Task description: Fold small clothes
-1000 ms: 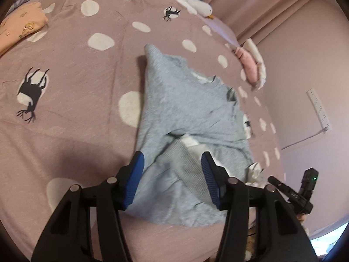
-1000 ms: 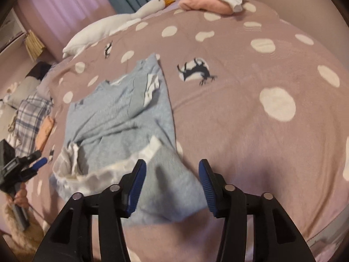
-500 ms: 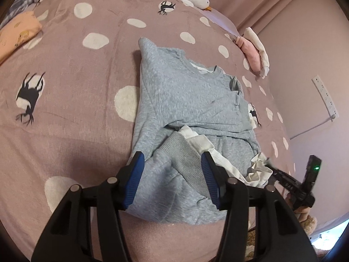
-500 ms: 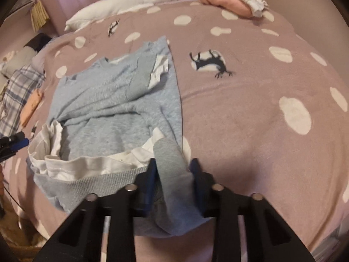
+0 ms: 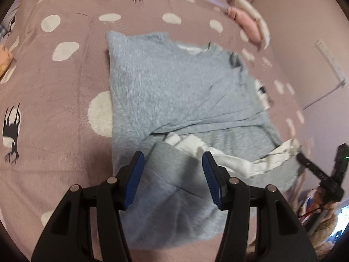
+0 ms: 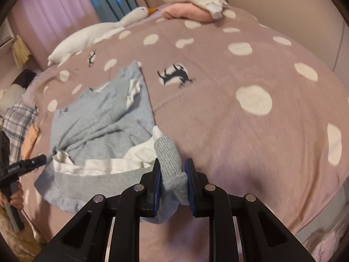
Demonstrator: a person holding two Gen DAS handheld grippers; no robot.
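Right gripper (image 6: 172,178) is clamped hard on the ribbed grey cuff (image 6: 169,156) at the hem corner of the grey sweatshirt (image 6: 98,126), blue pads pinching cloth on both sides. Left gripper (image 5: 172,175) is a different story: its jaws stand wide apart, hovering over the other hem corner (image 5: 172,163), fabric lying between the pads but not pinched. In the right wrist view the far tip of that left gripper sits right at a gathered bunch of cloth, though whether it touches there I cannot tell.

Out from the hands, the sweatshirt lies spread on the pink spotted bed (image 6: 250,131), neckline away from the person, white inner lining (image 6: 102,166) showing along the turned-up hem. A white goose plush (image 6: 96,32) and a pink and white pile of clothes (image 6: 192,6) sit far up the bed, well clear.

This looks like the start of the bottom-up fold. Next call: close the left gripper on its corner, then lift both corners together and carry the hem toward the neckline, keeping the edge level.
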